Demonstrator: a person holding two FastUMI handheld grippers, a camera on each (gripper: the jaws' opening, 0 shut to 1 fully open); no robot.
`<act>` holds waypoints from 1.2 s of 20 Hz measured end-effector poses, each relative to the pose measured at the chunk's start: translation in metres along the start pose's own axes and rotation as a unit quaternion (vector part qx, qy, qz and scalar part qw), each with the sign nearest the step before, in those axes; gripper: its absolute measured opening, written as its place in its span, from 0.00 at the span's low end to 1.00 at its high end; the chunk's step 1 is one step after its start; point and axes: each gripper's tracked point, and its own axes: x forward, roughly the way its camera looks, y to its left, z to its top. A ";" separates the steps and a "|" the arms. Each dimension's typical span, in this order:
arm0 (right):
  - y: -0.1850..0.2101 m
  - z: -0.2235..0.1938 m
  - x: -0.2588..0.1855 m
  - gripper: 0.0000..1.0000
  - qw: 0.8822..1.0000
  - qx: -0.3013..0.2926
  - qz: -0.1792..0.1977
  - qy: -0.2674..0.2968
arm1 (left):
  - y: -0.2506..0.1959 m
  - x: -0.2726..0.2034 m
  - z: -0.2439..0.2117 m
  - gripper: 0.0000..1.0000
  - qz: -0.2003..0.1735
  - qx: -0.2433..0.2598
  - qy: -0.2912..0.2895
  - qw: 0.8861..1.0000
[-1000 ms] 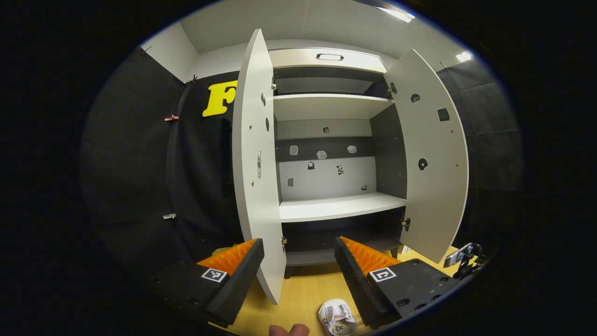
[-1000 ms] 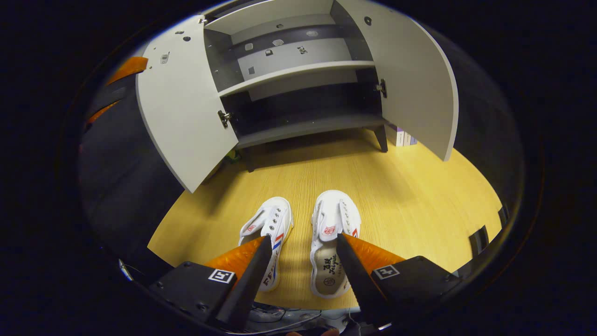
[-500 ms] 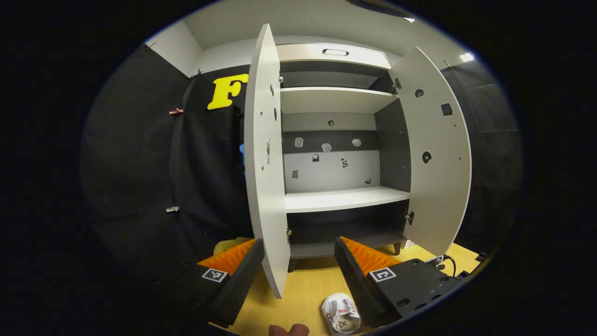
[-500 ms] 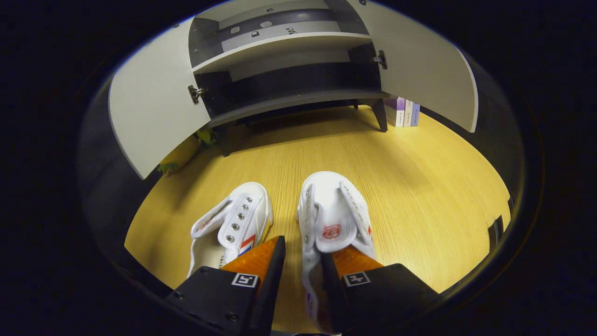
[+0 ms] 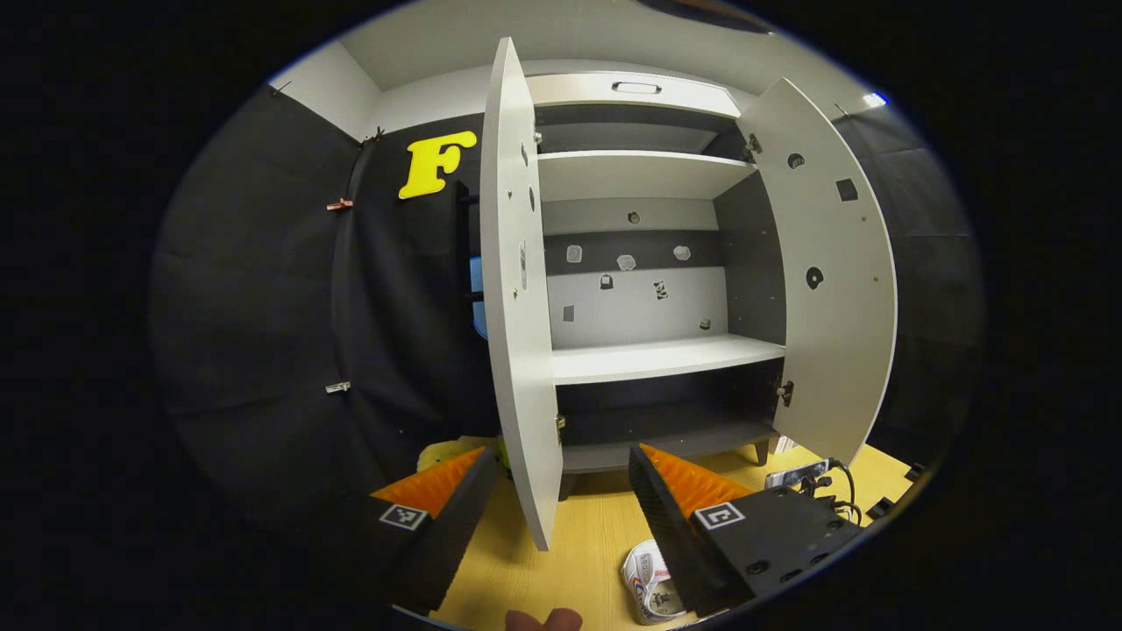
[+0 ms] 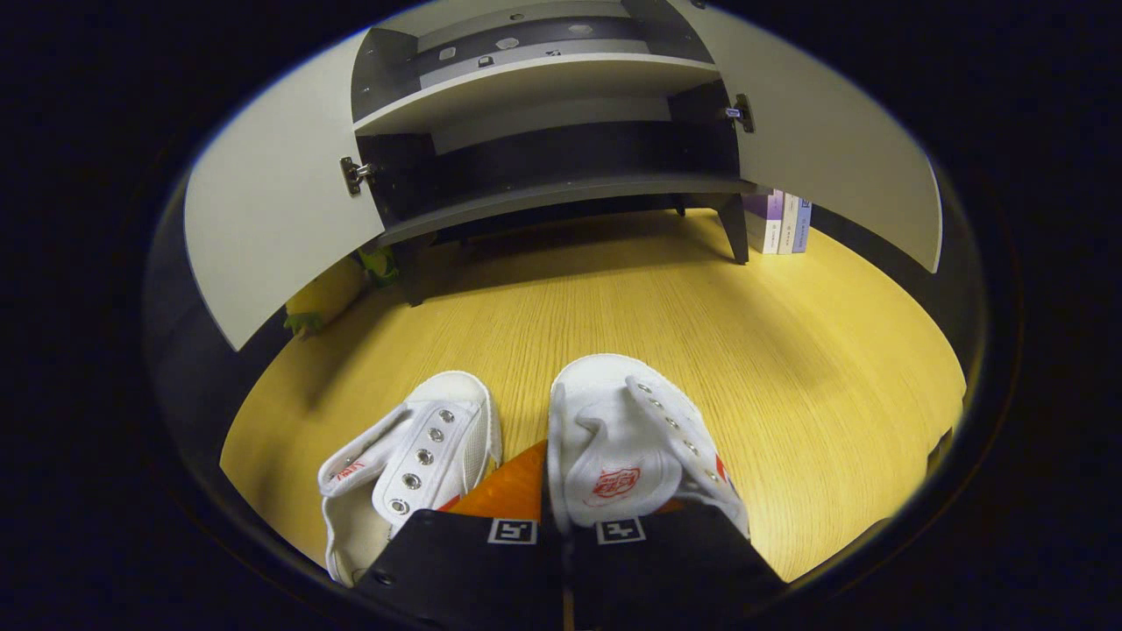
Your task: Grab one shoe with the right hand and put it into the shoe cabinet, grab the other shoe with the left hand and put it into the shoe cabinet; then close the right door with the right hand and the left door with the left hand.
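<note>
1. On the near part of the wooden floor [image 6: 701,333], in the right gripper view, two white shoes lie side by side with toes pointing toward the shoe cabinet [image 6: 543,131].
2. Right shoe [image 6: 627,438]: its near end lies between the fingers of the right gripper [image 6: 561,526], which are drawn close together on the shoe's left wall, one finger outside and one inside the opening.
3. Left shoe [image 6: 412,456]: it rests on the floor just beside the right shoe, to the left of the gripper, and is not held.
4. Shoe cabinet: it stands at the far side of the floor with both doors swung open. The left door [image 6: 272,237] and the right door [image 6: 833,166] flank a dark lower compartment and a pale shelf above it.
5. Books [image 6: 780,223]: they stand upright on the floor just beside the cabinet's right leg.
6. Left gripper [image 5: 561,491]: in the left gripper view its fingers are spread wide with nothing between them, and it faces the cabinet interior [image 5: 649,289]. The near edge of the left door [image 5: 517,307] stands between the fingers in the picture.
7. One white shoe [image 5: 649,587] is partly visible at the bottom of the left gripper view, beside the right finger.
</note>
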 end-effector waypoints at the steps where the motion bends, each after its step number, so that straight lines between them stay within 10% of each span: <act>1: -0.001 0.005 -0.003 0.10 1.000 0.007 0.004 0.001 | 0.000 0.000 0.002 0.94 -0.001 0.000 -0.002 1.000; 24: 0.044 0.392 -0.101 0.10 0.989 -0.009 0.044 -0.140 | -0.033 0.017 0.006 0.94 -0.048 -0.036 0.002 0.998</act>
